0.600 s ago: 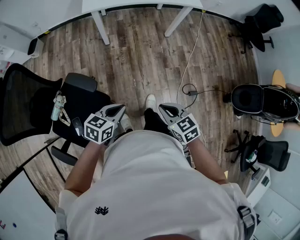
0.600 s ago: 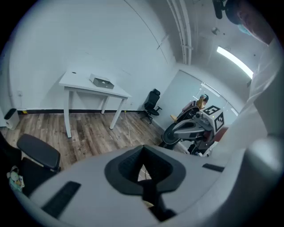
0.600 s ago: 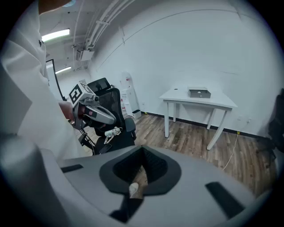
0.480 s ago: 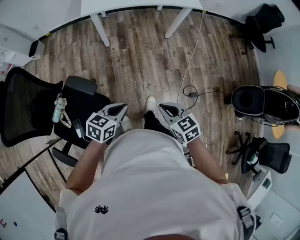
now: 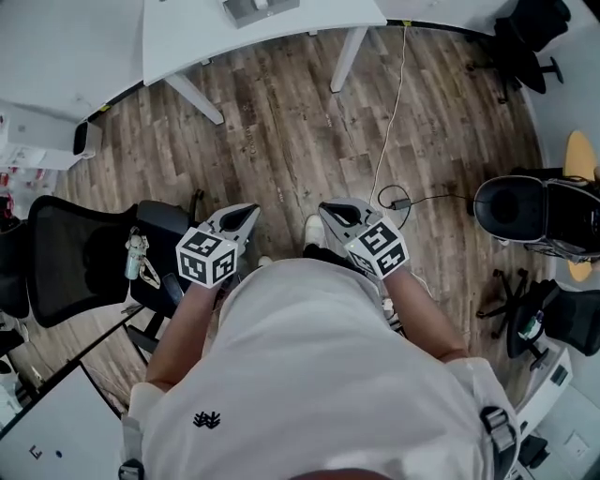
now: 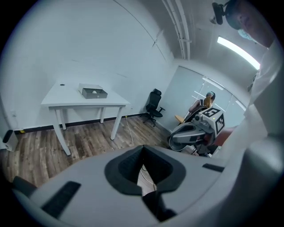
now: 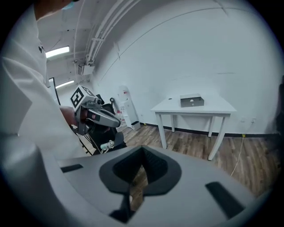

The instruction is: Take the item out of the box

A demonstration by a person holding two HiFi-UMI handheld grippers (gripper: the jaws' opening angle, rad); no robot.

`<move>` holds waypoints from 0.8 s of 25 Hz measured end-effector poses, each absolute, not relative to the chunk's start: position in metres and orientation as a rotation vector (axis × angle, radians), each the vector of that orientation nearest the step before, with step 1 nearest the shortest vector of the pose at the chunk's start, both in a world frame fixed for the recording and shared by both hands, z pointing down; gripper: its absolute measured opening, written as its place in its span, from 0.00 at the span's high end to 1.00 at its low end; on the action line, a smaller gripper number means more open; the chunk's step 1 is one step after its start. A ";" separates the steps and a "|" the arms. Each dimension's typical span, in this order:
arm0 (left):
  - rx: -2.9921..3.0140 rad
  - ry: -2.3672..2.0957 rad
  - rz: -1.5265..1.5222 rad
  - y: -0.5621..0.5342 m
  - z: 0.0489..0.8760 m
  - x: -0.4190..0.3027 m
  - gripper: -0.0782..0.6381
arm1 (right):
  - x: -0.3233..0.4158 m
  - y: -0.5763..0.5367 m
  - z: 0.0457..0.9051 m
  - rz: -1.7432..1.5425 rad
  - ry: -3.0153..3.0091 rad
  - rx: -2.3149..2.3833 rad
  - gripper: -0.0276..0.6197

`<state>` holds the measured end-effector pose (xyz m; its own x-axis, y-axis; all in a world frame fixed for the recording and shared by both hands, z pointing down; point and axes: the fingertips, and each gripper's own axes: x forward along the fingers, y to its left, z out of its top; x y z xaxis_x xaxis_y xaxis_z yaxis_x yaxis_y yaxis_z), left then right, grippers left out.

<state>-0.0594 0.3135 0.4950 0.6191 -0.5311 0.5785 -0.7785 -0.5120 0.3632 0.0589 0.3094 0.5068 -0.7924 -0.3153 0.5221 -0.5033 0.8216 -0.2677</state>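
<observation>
A shallow grey box [image 5: 258, 7] lies on a white table [image 5: 187, 37] at the far end of the room, small in the left gripper view [image 6: 93, 92] and the right gripper view [image 7: 191, 100]. An item inside shows only as a pale spot. My left gripper [image 5: 246, 214] and right gripper [image 5: 333, 208] are held side by side close to the person's body, over the wooden floor and far short of the table. The left gripper's [image 6: 143, 150] jaws are shut with nothing between them. The right gripper's [image 7: 143, 153] jaws are likewise closed and empty.
A black mesh office chair [image 5: 75, 262] stands close on the left with small items on its seat. A white cable [image 5: 394, 122] runs across the floor to an adapter. More black chairs [image 5: 525, 211] crowd the right side. Wooden floor lies between the person and the table.
The head view has shifted forward: the table now shows more fully, and the box has come into view at the top. Both grippers stay shut, side by side.
</observation>
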 end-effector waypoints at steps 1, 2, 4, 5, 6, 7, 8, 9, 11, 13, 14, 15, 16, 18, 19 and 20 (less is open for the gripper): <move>2.247 -1.028 0.555 0.305 0.495 -0.054 0.88 | 0.064 0.301 0.506 0.566 -2.550 0.606 0.95; 2.264 -1.030 0.590 0.297 0.495 -0.048 0.88 | 0.070 0.293 0.505 0.571 -2.557 0.611 0.95; 2.305 -1.025 0.661 0.283 0.494 -0.034 0.88 | 0.083 0.279 0.504 0.559 -2.564 0.629 0.94; 2.319 -1.020 0.677 0.276 0.493 -0.028 0.88 | 0.089 0.273 0.505 0.556 -2.566 0.635 0.94; 2.326 -1.016 0.676 0.268 0.492 -0.022 0.88 | 0.095 0.267 0.507 0.558 -2.569 0.637 0.94; 2.326 -1.014 0.667 0.261 0.492 -0.018 0.88 | 0.099 0.262 0.509 0.561 -2.569 0.636 0.94; 2.321 -1.014 0.657 0.255 0.492 -0.014 0.88 | 0.103 0.258 0.513 0.565 -2.566 0.632 0.94; 2.317 -1.013 0.654 0.251 0.492 -0.010 0.88 | 0.107 0.255 0.516 0.570 -2.560 0.628 0.94; 2.321 -1.001 0.688 0.246 0.495 -0.001 0.88 | 0.115 0.250 0.523 0.590 -2.547 0.625 0.86; 2.345 -0.977 0.753 0.245 0.499 0.006 0.88 | 0.118 0.246 0.526 0.620 -2.548 0.626 0.86; 2.353 -0.965 0.771 0.245 0.501 0.007 0.88 | 0.118 0.244 0.527 0.632 -2.549 0.628 0.87; 2.353 -0.955 0.769 0.243 0.502 0.008 0.88 | 0.117 0.241 0.528 0.640 -2.550 0.632 0.88; 2.347 -0.946 0.750 0.241 0.503 0.009 0.88 | 0.116 0.238 0.528 0.646 -2.551 0.637 0.89; 2.338 -0.930 0.704 0.231 0.503 0.010 0.88 | 0.115 0.229 0.528 0.648 -2.547 0.649 0.90; 2.342 -0.925 0.695 0.224 0.503 0.009 0.88 | 0.114 0.223 0.530 0.650 -2.540 0.655 0.91; 2.350 -0.921 0.695 0.217 0.505 0.007 0.88 | 0.113 0.217 0.532 0.655 -2.530 0.662 0.91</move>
<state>0.0073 0.2166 0.5048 0.6376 -0.4569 0.6203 -0.7220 -0.6352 0.2743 0.1129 0.2168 0.5318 -0.7875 -0.3336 0.5182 -0.5433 0.7728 -0.3281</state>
